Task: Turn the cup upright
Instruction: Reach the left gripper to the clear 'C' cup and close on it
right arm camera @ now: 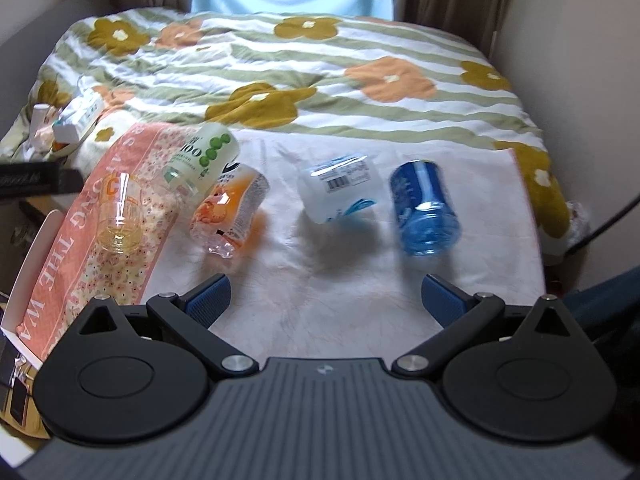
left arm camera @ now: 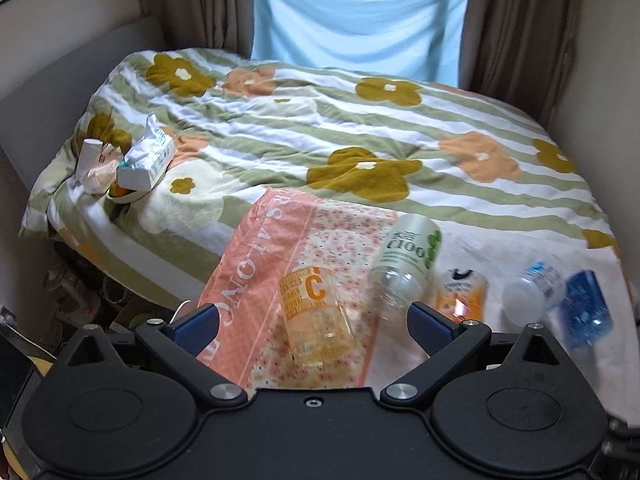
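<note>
1. Cups, five of them, lie in a row across the near part of the bed [right arm camera: 360,92], each made from a cut-down plastic bottle. From left to right: a yellow cup [right arm camera: 120,212] on the pink floral cloth [right arm camera: 60,248], a green-dotted cup [right arm camera: 204,160], an orange cup [right arm camera: 228,208] just beside it, a white-and-blue cup [right arm camera: 340,188], and a blue cup [right arm camera: 424,208] on the white towel [right arm camera: 320,288].
2. I judge all five to be on their sides or tilted, none properly upright; motion blur makes the exact lean hard to call.
3. My right gripper [right arm camera: 324,296] has its jaws spread wide with nothing between them, hovering near the white-and-blue and blue cups.
4. My left gripper [left arm camera: 314,322] is likewise spread and empty, framing the yellow cup [left arm camera: 316,312].
5. Handling, as I judge it: thin clear plastic, very light, springy, likely slick, and prone to roll on soft bedding.
6. I would take hold across the mid-body, squeezing gently so the wall does not buckle or squirt out.
7. Soft bedding may let an upright cup topple, so I would set it down squarely.
</note>
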### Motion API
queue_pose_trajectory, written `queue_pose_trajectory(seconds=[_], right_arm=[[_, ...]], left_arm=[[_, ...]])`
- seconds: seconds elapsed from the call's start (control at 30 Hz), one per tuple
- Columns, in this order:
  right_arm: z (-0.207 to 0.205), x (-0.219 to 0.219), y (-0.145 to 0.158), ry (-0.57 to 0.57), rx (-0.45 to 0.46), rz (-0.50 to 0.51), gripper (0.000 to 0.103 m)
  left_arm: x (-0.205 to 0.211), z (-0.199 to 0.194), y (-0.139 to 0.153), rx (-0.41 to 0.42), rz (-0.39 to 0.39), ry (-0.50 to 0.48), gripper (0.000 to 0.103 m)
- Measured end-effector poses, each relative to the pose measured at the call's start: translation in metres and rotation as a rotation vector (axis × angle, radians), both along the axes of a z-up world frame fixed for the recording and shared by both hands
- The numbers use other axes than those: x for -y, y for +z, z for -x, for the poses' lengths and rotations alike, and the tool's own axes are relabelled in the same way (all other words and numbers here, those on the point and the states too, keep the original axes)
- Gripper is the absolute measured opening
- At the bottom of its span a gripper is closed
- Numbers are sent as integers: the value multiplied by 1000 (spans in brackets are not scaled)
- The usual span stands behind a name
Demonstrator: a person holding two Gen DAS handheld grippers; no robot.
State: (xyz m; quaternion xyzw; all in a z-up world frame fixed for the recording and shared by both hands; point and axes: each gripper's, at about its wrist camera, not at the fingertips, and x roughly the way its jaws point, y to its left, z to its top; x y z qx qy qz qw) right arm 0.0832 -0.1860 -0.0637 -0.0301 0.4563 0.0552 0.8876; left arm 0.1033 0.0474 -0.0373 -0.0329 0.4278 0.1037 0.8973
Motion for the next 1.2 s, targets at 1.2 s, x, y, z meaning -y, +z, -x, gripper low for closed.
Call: queue_pose_trajectory(seconds=[1.2], right_arm=[[-36,-11,-55,-2,-137,-22,103]], left_arm=[[-27,-76,-87,-184,135,57,65]])
